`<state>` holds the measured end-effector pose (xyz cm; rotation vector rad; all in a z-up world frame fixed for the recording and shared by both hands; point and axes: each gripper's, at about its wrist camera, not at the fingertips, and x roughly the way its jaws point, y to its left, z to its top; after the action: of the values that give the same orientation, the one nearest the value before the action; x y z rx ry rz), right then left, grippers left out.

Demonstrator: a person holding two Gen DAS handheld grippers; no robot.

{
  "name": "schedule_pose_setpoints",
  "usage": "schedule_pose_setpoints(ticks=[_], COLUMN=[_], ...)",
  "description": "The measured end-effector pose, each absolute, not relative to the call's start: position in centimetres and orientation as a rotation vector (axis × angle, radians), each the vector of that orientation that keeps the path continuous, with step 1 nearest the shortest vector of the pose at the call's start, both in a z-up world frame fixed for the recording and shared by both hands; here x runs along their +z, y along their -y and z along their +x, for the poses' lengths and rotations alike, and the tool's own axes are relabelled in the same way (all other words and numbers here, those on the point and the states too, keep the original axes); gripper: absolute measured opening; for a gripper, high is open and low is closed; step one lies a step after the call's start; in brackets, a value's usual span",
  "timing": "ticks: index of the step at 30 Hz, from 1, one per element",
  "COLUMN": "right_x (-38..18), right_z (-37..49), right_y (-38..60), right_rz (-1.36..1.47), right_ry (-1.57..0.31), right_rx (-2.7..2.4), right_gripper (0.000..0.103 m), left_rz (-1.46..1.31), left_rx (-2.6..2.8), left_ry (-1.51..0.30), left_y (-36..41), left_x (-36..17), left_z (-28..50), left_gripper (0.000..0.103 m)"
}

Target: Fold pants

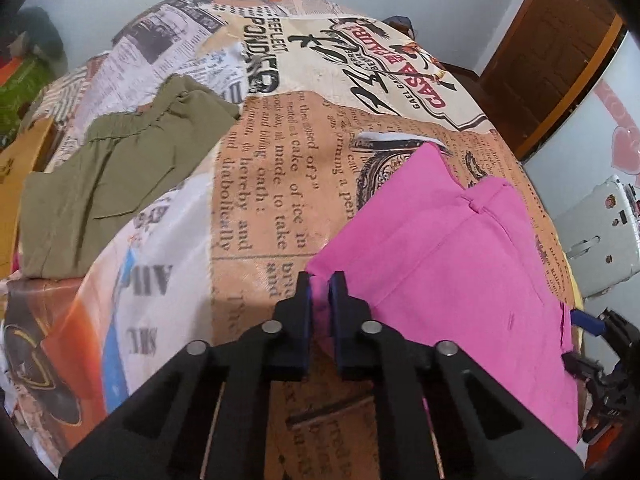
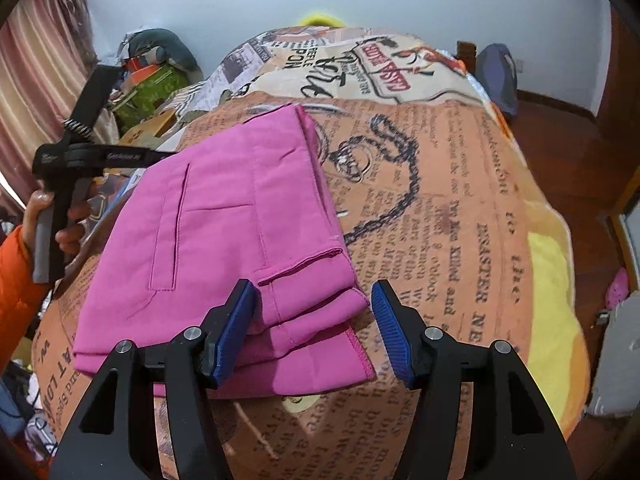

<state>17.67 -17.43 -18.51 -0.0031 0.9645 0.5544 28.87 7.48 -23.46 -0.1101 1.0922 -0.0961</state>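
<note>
Far to your left on the bed point(image 1: 256, 184), the olive pants point(image 1: 104, 184) lie in a folded heap, well apart from your work and out of play. Next along, your left tool point(image 1: 319, 286) has its pads nearly together with a corner of the pink pants point(image 1: 440, 264) pinched between them, so you are gripping that near left corner; it appears slightly raised, though the view does not settle that.

The pink pants sit in the middle of the newsprint-patterned bed cover, already doubled into a compact stack, several hem layers showing at the near edge in the right wrist view. This looks like a late step: squaring up or making a last fold.

On your right, the right tool point(image 2: 314, 324) stands open, its blue pads straddling the near right corner of the stack, where the hems stagger. Nothing is held there yet.

The next move probably calls for closing the right tool on all those layers at once, then lifting both corners evenly so the stack does not slide apart.
</note>
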Motion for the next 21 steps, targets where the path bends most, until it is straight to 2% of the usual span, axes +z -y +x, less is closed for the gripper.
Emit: schedule_pose_setpoints(ticks=[12,21], right_x=[-14.6,-12.5], right_z=[16.2,14.1], right_y=[16.7,15.8], right_rz=[-0.027,-0.045], right_ry=[-0.867,-0.821], right_rx=[0.567,0.586], right_gripper=[0.056,0.056], left_rz=[-0.007,-0.066], left_rx=[-0.057,-0.011], left_ry=[-0.958,-0.953], left_y=[-6.0,-6.3], left_x=[-18.7,-19.3], left_z=[20.3,15.2], left_gripper=[0.004,0.004])
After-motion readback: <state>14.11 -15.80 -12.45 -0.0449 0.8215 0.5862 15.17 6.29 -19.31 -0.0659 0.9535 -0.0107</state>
